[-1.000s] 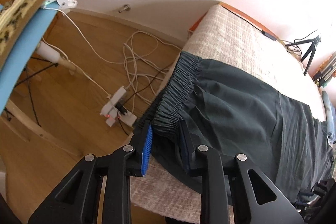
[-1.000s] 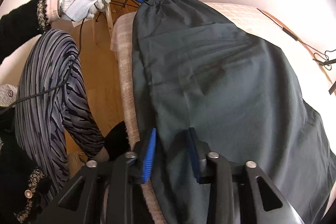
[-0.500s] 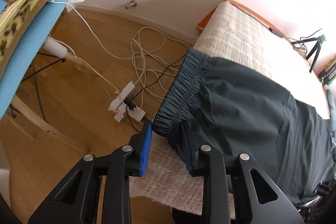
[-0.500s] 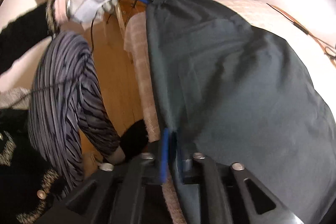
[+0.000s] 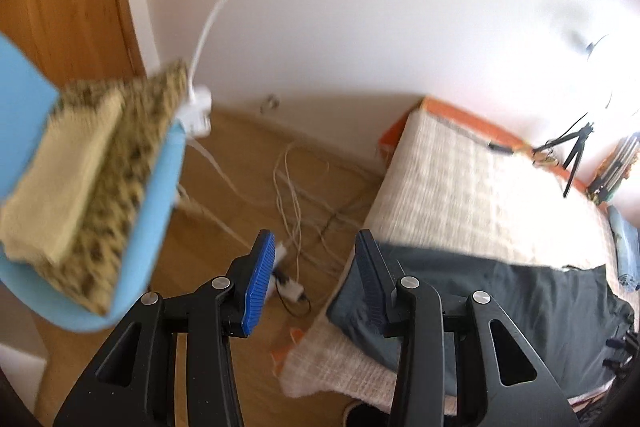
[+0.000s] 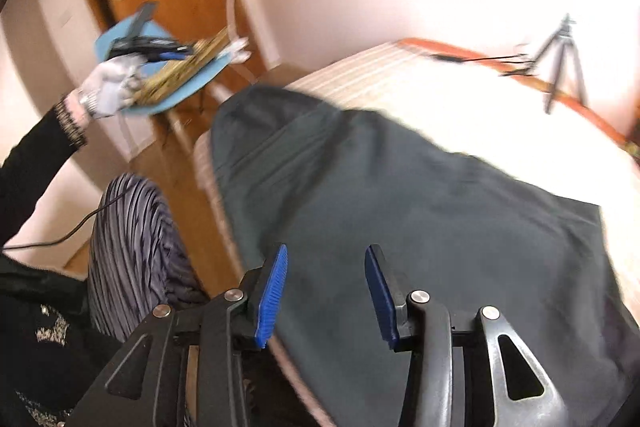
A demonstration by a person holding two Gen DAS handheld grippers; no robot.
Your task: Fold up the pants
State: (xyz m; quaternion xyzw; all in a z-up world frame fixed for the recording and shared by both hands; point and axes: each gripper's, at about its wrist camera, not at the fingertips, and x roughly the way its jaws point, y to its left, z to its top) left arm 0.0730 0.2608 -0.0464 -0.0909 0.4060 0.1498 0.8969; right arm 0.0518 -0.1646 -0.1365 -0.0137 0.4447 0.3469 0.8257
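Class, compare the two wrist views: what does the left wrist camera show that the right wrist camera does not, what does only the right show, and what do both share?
Only the left wrist view shows the cables and power strip on the wooden floor.

Only the right wrist view shows the person's gloved hand holding the left gripper, and the striped skirt.

Both show the dark pants on the bed, the blue chair, the tripod, and open jaws.

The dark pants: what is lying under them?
The dark pants lie on a beige woven cover, visible around them, with an orange edge behind. What is directly beneath the cloth is hidden. Both grippers are open, holding nothing.
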